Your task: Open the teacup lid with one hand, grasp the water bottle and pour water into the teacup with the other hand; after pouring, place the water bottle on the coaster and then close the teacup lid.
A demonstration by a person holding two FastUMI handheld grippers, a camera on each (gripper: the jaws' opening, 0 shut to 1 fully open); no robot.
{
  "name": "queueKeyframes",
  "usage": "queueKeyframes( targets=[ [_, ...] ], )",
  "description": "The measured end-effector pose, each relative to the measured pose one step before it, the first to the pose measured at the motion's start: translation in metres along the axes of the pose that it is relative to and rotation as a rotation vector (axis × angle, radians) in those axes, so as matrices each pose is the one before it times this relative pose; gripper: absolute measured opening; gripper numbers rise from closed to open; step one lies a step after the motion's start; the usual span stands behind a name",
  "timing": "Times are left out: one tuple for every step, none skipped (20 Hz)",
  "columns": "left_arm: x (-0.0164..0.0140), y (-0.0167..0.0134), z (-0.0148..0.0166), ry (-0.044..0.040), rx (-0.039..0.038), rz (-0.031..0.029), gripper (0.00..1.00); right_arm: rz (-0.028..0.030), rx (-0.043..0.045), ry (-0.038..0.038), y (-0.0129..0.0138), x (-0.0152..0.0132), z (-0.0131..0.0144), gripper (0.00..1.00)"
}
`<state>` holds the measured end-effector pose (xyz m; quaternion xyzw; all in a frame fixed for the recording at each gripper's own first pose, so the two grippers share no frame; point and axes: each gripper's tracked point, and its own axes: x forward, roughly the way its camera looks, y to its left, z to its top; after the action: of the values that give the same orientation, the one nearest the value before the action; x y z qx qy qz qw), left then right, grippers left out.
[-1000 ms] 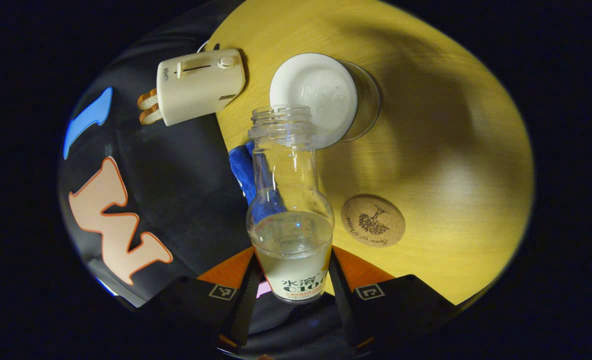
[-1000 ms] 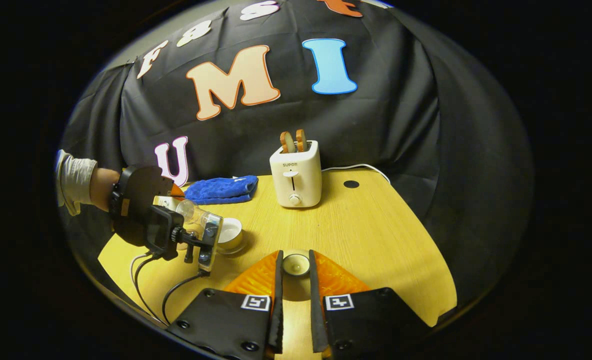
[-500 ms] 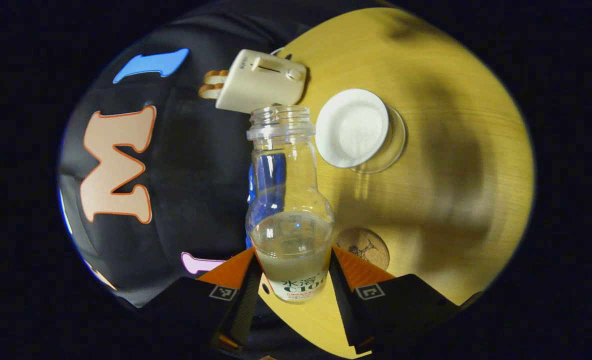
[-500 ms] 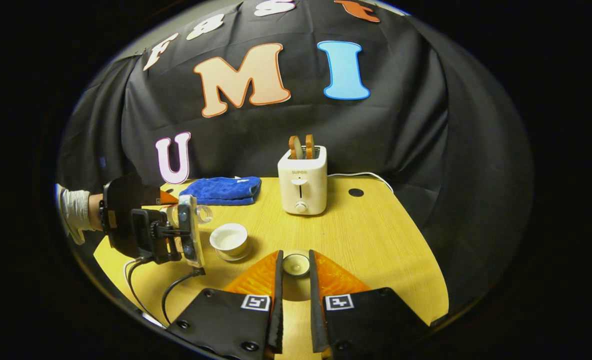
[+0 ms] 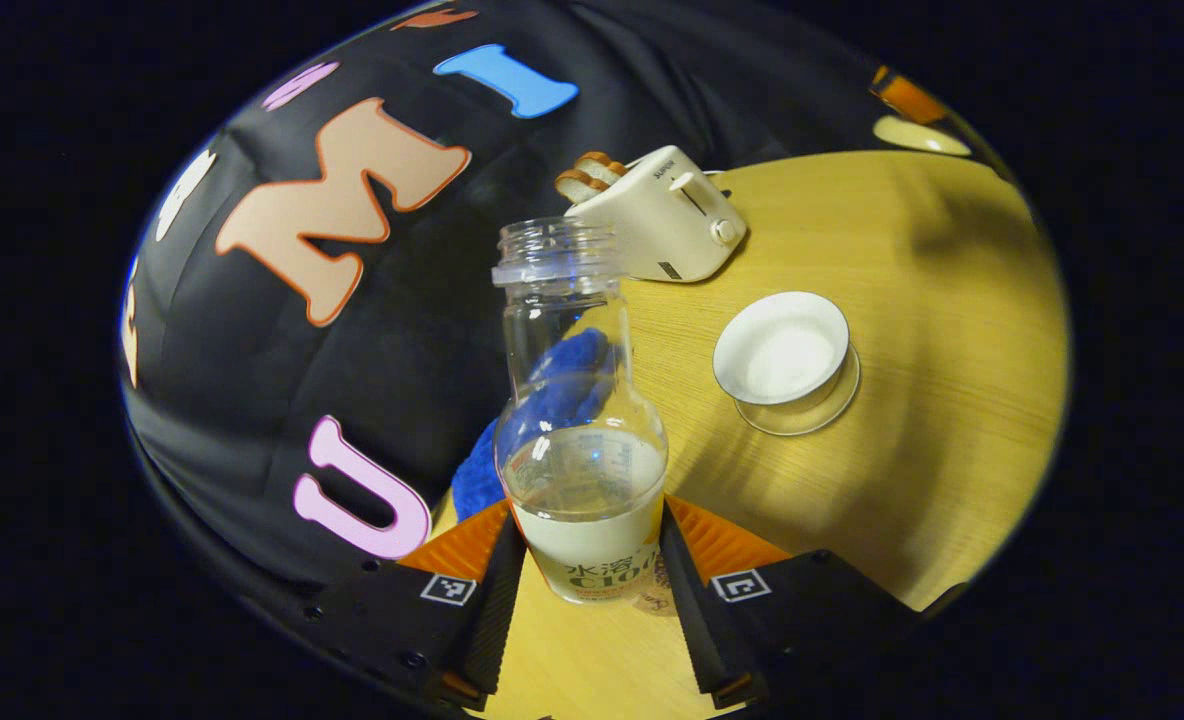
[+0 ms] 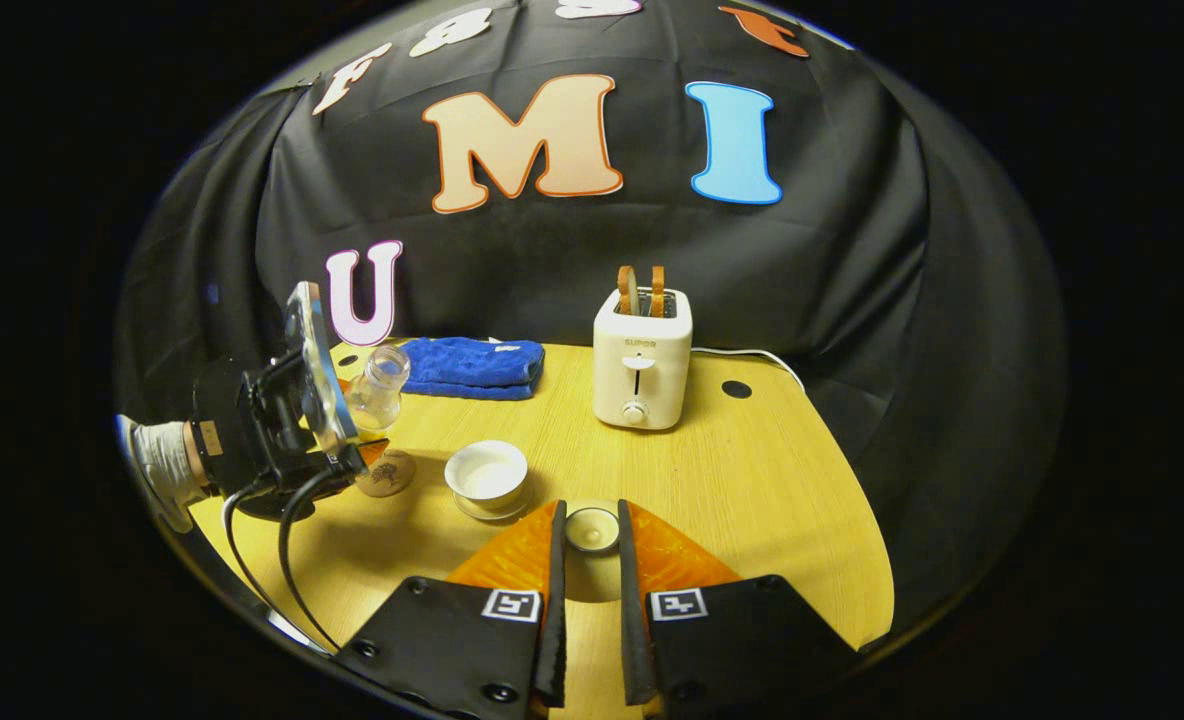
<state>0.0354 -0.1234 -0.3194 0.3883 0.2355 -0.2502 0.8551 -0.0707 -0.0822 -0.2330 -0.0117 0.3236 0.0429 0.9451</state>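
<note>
Bottle (image 5: 583,420) has swung back from its tilt over the teacup (image 5: 785,353) to near upright since 1 s ago, and the cup now sits off to its right in the left gripper view, no longer under the mouth. Left gripper (image 5: 588,590) is clamped on the bottle's lower body w/ both fingers pressing the label zone; cap is off, pale liquid fills roughly the lower third. In the right gripper view the bottle (image 6: 376,387) hangs above the cork coaster (image 6: 386,472), apart from it; left gripper (image 6: 292,420) seen there w/ a sleeved hand (image 6: 167,462) behind it. Teacup (image 6: 488,474) is uncovered, on its glass saucer, just right of the coaster. Right gripper (image 6: 589,570) has fingers drawn close around the small lid (image 6: 591,528), pinching it by the sides, low over the table (image 6: 752,480) in front of the cup. Farther back: toaster (image 6: 641,368) w/ two bread slices up, blue towel (image 6: 472,366) left of it by the wall.
</note>
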Motion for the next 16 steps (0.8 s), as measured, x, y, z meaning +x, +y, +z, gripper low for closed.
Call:
queueKeyframes(
  targets=[
    [-0.00017,0.00117,-0.00060,-0.01733,-0.05083,-0.00356,0.70,0.00017,-0.01073,0.00498,0.00366,0.00018,-0.00057,0.28],
    [-0.00007,-0.00012,0.00094,-0.02496,-0.04938,-0.00438,0.70,0.00111,-0.01038,0.00525,0.00411,0.00045,0.00008,0.28],
    [0.00149,0.00080,0.00140,-0.02323,-0.05154,-0.00036,0.70,0.00076,-0.00955,0.00577,0.00386,0.00023,-0.00030,0.28],
    [0.00217,0.00123,0.00299,-0.01890,-0.04781,-0.00308,0.70,0.00030,-0.00896,0.00767,0.00361,0.00075,-0.00031,0.28],
    [0.00097,0.00253,0.00294,-0.02827,-0.04316,0.00467,0.70,-0.00018,-0.00511,0.00694,0.00382,0.00058,-0.00048,0.28],
    [0.00190,0.00093,0.00014,-0.00717,-0.04166,0.00087,0.69,0.00048,-0.00090,0.00242,0.00302,-0.00004,0.00205,0.25],
    [0.00217,0.00042,0.00047,-0.01121,-0.03708,-0.00814,0.69,-0.00081,0.00065,0.00318,0.00342,0.00045,0.00158,0.28],
    [0.00384,-0.00247,0.00050,-0.01592,-0.03158,-0.00389,0.70,-0.00189,0.00004,0.00424,0.00324,0.00062,0.00193,0.25],
    [0.00165,0.00047,0.00042,-0.01075,-0.02218,0.00309,0.70,-0.00098,-0.00234,0.00481,0.00354,0.00116,0.00081,0.25],
    [0.00372,0.00086,-0.00124,-0.00927,-0.01808,-0.00056,0.70,-0.00059,-0.00575,0.00616,0.00357,0.00043,0.00088,0.25],
    [0.00165,0.00201,-0.00197,-0.01060,-0.02304,0.00480,0.70,-0.00042,-0.00913,0.00602,0.00302,0.00146,0.00172,0.25],
    [0.00208,-0.00090,-0.00419,0.00271,-0.02994,0.00055,0.70,-0.00158,-0.01193,0.00613,0.00312,0.00013,0.00002,0.25],
    [0.00019,0.00148,-0.00524,0.00340,-0.02370,0.00088,0.70,-0.00130,-0.01092,0.00420,0.00363,0.00126,0.00088,0.27],
    [-0.00040,0.00108,-0.00240,-0.00768,-0.02300,0.00301,0.70,-0.00026,-0.00619,0.00312,0.00345,0.00174,0.00070,0.28],
    [0.00091,0.00181,-0.00254,-0.00052,-0.02522,0.00438,0.70,0.00091,-0.00264,0.00397,0.00219,0.00089,0.00115,0.28],
    [0.00152,0.00020,-0.00479,0.00277,-0.01967,-0.00321,0.70,-0.00072,-0.00385,0.00378,0.00339,0.00143,0.00138,0.28]
  ],
)
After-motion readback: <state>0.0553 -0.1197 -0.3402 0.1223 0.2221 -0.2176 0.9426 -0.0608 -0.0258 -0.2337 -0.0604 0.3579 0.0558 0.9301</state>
